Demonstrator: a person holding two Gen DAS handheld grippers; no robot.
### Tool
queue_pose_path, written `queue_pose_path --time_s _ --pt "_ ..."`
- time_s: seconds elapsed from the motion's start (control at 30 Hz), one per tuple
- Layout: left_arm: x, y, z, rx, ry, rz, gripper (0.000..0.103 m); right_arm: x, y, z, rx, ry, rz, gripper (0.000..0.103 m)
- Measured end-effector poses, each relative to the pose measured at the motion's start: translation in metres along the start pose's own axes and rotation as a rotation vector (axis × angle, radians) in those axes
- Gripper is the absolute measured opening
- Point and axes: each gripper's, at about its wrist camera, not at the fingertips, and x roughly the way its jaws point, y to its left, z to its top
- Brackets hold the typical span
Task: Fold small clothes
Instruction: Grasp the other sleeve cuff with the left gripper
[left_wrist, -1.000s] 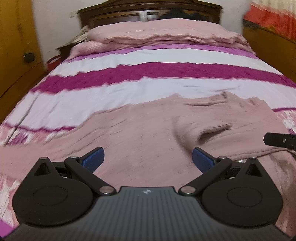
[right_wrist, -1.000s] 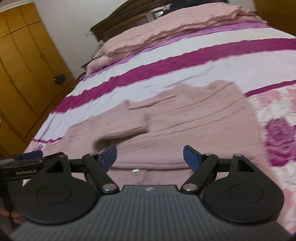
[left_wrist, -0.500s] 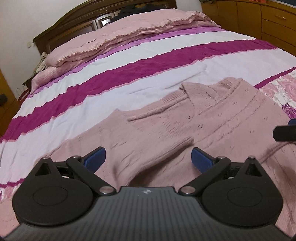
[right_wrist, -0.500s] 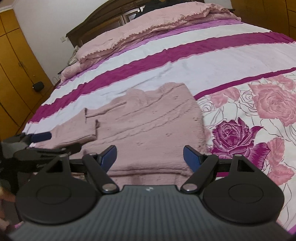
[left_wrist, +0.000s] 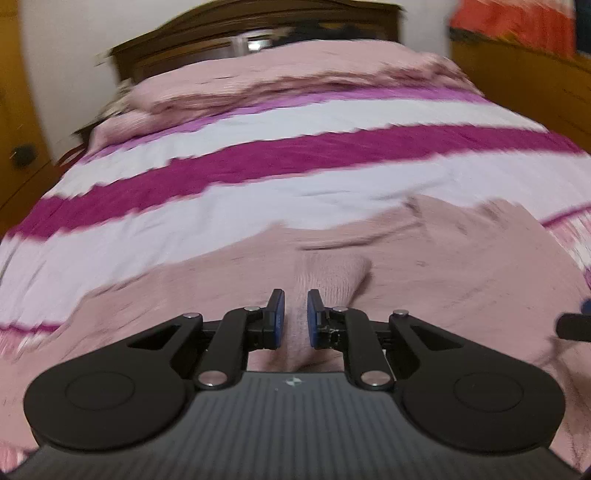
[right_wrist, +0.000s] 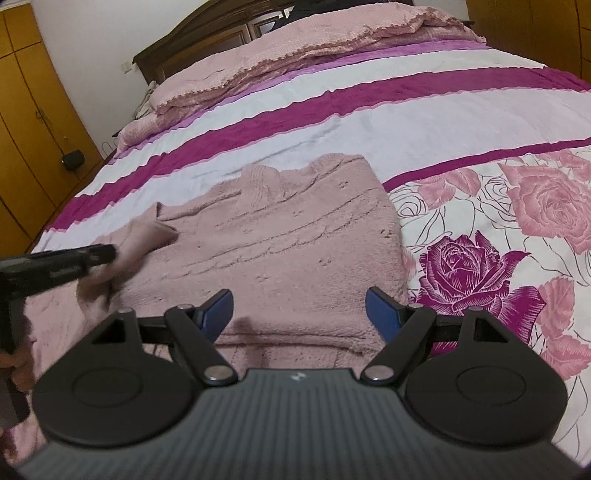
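A dusty-pink knit sweater (right_wrist: 295, 240) lies flat on the bed, its right side folded in. My left gripper (left_wrist: 293, 317) is shut on the sweater's left sleeve (left_wrist: 328, 273) and holds its cuff end raised over the body. In the right wrist view the left gripper (right_wrist: 96, 254) shows at the left with the sleeve (right_wrist: 147, 236) bunched in it. My right gripper (right_wrist: 299, 306) is open and empty, just above the sweater's lower hem.
The bedspread has white and magenta stripes (right_wrist: 332, 107) and a rose print (right_wrist: 480, 266) to the right of the sweater. Pink pillows (right_wrist: 295, 48) lie by the dark headboard (left_wrist: 258, 33). Wooden wardrobes (right_wrist: 33, 122) stand to the left.
My left gripper has closed on the left sleeve and lifted it toward the sweater's body. My right gripper stays open and has shifted little.
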Motion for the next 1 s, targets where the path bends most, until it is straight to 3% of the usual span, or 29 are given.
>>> queue_pose_path --time_s 0.23,0.47,0.6,0.63,0.7,0.77,0.87,0.9,0.93,1.0 --pt "-0.008 0.056 -0.026 -0.148 0.071 0.051 0.017 0.001 0.001 0.0 -0.009 0.002 -0.003 0.08" --pt "-0.015 0.069 -0.016 -0.239 0.059 -0.076 0.021 -0.001 0.003 -0.002 -0.011 -0.004 -0.01 0.08" --pt "-0.008 0.045 0.005 -0.227 0.052 -0.154 0.068 -0.006 0.002 -0.001 0.009 -0.011 -0.001 0.08" --pt "-0.005 0.037 0.01 -0.213 0.045 -0.161 0.076 -0.006 0.0 0.0 0.012 -0.01 0.002 0.08" --pt "0.004 0.017 0.019 -0.153 0.041 -0.164 0.08 -0.005 -0.002 -0.001 0.015 -0.01 0.004 0.08" --pt "0.018 -0.002 0.024 -0.089 0.057 -0.162 0.08 -0.003 -0.003 -0.002 0.015 -0.01 0.004 0.08" --pt "0.04 -0.023 0.019 -0.037 0.082 -0.096 0.079 -0.002 -0.002 -0.004 0.01 -0.015 0.002 0.08" --pt "0.045 -0.027 0.016 -0.028 0.08 -0.083 0.068 -0.002 -0.002 -0.005 0.007 -0.017 0.002 0.08" --pt "0.049 -0.029 0.013 -0.022 0.078 -0.084 0.04 -0.002 -0.002 -0.005 0.006 -0.018 0.002 0.08" --pt "0.051 -0.027 0.01 -0.031 0.069 -0.093 0.025 -0.002 -0.002 -0.006 0.002 -0.021 0.004 0.08"
